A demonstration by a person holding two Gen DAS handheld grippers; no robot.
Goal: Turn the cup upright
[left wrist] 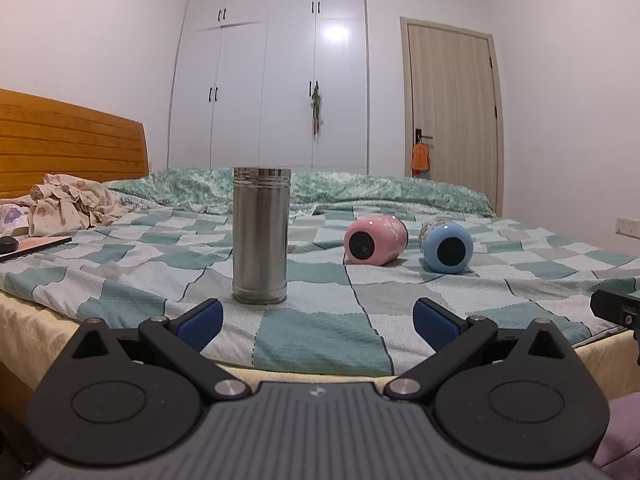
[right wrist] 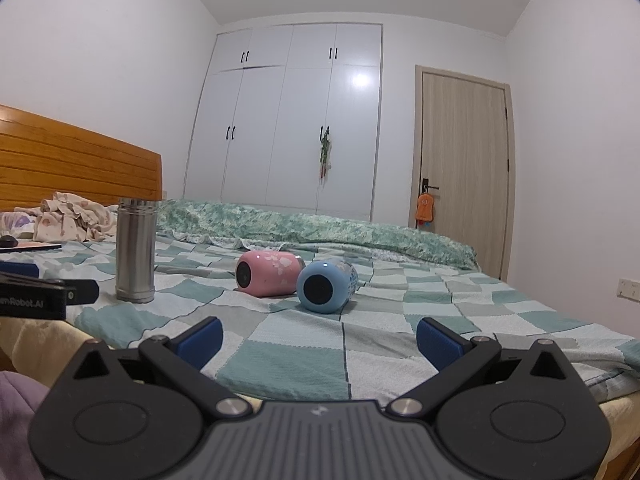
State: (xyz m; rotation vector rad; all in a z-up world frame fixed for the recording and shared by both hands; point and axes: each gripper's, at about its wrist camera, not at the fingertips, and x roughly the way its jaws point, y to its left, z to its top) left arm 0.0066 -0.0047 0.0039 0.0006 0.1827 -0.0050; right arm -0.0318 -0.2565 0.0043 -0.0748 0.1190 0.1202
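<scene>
Both our left gripper (left wrist: 318, 322) and right gripper (right wrist: 319, 336) hold jaws spread, empty. The pink cup (right wrist: 269, 273) and blue cup (right wrist: 326, 286) lie toppled right of the upright steel flask (right wrist: 135, 250) on the soft bed (right wrist: 380, 344). They look smooth, rigid, prone to roll; we'd grip across the barrel.

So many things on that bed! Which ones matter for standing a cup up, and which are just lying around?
Part of the job:
- pink cup, lying on its side
- blue cup, lying on its side
- steel cup, already standing
- left gripper and right gripper, both open and holding nothing

Just lying about:
- crumpled clothes by the headboard
- flat book near them
</scene>
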